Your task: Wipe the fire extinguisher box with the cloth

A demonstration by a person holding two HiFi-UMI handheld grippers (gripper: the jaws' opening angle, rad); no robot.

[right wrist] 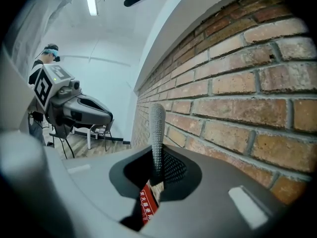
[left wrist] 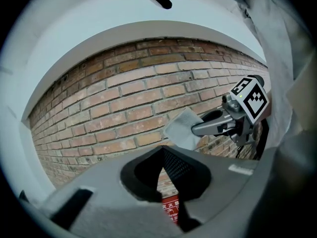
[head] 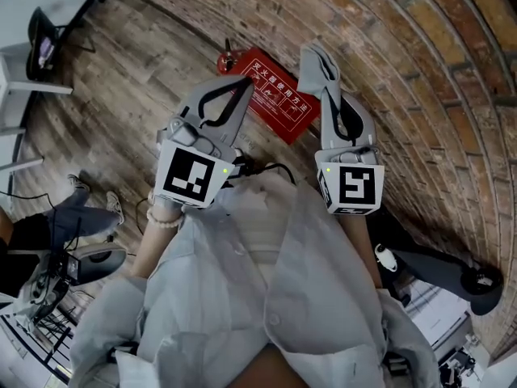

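right gripper (right wrist: 157, 175) fingers pinch the cloth (right wrist: 157, 128) by one edge. left gripper (left wrist: 162, 152) fingers pressed together, empty. fire extinguisher box (head: 279, 103) is well below us on the floor (head: 145, 71), by the brick wall (head: 388, 47). risks we see: thin grip slips under drag; loose cloth folds and wipes with only a corner.

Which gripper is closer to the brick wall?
Right. The right gripper, jaws shut on the cloth, is up beside the brick wall. The left gripper is farther out, on the room side of the right one.
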